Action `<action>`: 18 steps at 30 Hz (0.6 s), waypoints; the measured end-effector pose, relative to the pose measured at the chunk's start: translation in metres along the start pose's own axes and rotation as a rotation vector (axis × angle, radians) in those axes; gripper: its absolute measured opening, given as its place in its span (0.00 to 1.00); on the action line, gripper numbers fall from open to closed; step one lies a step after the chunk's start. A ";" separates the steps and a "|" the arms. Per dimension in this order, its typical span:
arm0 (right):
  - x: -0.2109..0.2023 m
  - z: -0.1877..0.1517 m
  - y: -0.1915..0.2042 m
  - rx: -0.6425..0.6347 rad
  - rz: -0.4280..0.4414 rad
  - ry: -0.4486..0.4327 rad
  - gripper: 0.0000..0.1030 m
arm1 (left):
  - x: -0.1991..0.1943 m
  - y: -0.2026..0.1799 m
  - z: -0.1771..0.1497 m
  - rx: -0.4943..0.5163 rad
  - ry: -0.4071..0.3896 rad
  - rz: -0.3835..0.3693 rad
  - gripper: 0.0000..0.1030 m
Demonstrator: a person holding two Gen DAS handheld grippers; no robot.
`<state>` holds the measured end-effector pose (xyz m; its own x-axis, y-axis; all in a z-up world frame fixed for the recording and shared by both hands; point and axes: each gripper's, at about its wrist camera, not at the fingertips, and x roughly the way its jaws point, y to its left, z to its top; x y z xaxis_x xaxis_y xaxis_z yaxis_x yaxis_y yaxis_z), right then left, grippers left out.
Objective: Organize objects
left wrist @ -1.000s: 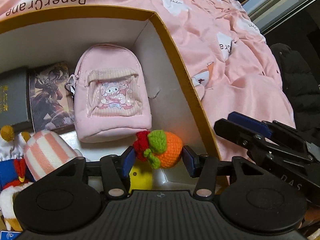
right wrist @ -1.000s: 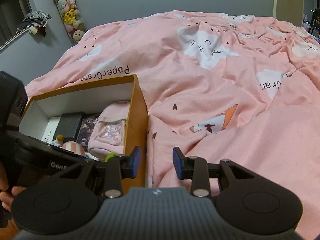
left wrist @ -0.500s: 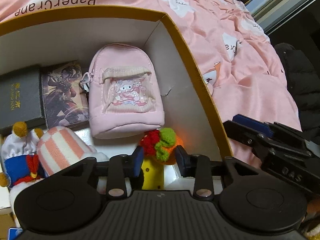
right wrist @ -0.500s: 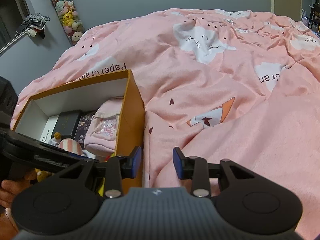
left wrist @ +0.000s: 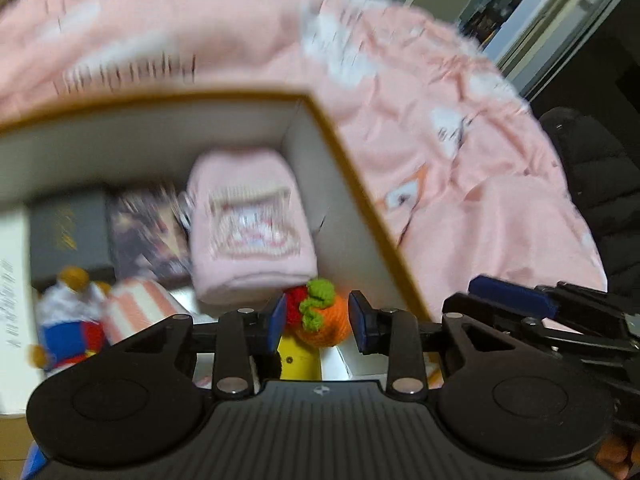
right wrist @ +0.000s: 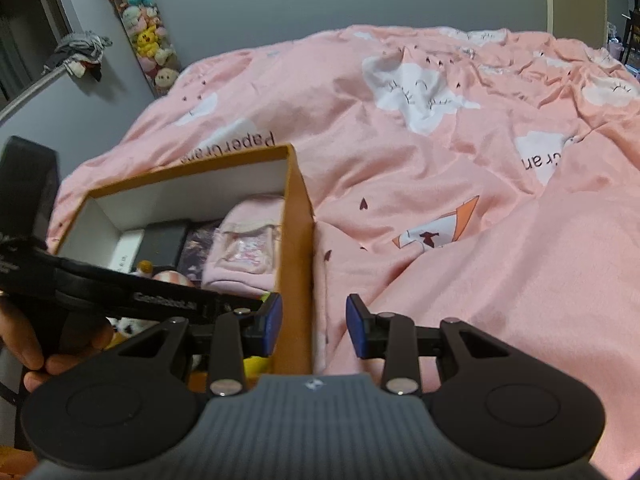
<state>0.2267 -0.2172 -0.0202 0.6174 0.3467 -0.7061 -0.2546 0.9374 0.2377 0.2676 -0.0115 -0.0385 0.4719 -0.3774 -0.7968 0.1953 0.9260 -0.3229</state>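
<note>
Fingers (left wrist: 275,322) of the left gripper (left wrist: 316,322) are set partly apart around the crocheted orange toy (left wrist: 326,320), but whether it is pinched cannot be told through the blur; those of the right gripper (right wrist: 314,326) are held partly apart with nothing gripped, the box's orange side wall seen between them. A pink bedspread (right wrist: 460,200) is spread over the bed, and the open box (left wrist: 352,184) is set on it. Inside the box a pink mini backpack (left wrist: 248,232) is laid, with a dark case (left wrist: 68,236) and a picture card (left wrist: 148,236) beside it. A striped plush (left wrist: 136,308) and a duck doll (left wrist: 68,320) are lodged nearer the camera.
</note>
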 end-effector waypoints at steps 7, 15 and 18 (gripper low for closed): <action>-0.042 -0.015 0.023 0.012 0.037 -0.068 0.36 | -0.094 -0.028 -0.036 0.144 -0.291 0.173 0.40; -0.085 -0.038 0.073 -0.065 0.100 -0.162 0.45 | -0.147 -0.034 -0.083 0.123 -0.408 0.344 0.42; -0.095 -0.049 0.085 -0.102 0.090 -0.172 0.46 | -0.156 -0.028 -0.098 0.086 -0.414 0.372 0.42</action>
<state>0.1101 -0.1716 0.0344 0.7043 0.4373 -0.5593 -0.3829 0.8974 0.2194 0.1037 0.0217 0.0451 0.8169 -0.0109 -0.5766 0.0121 0.9999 -0.0019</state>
